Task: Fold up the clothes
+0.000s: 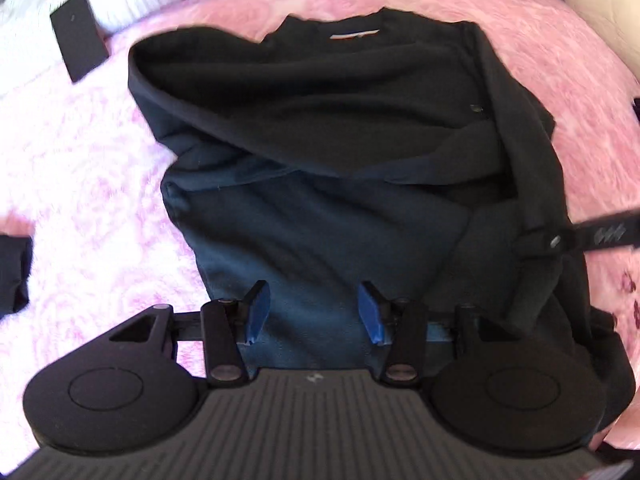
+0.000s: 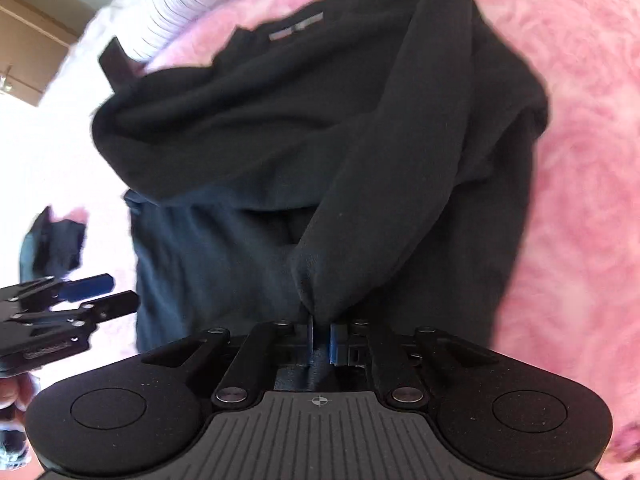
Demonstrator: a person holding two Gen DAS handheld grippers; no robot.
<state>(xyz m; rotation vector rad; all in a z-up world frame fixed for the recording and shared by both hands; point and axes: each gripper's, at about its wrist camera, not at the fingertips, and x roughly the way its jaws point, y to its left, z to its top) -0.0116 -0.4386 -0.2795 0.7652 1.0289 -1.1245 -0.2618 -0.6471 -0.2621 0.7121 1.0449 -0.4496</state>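
you have one dark sweater [image 1: 320,128] spread on one pink fuzzy blanket [image 1: 100,168]. two grippers are in view: your left gripper [image 1: 314,312] and your right gripper [image 2: 320,336]. one flat black rectangle [image 1: 79,36] lies near the sweater's far left. one smaller dark cloth piece [image 1: 14,272] sits at the left edge.

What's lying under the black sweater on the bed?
A pink fuzzy blanket shows all around the black sweater. Whatever lies directly beneath is covered by the fabric.
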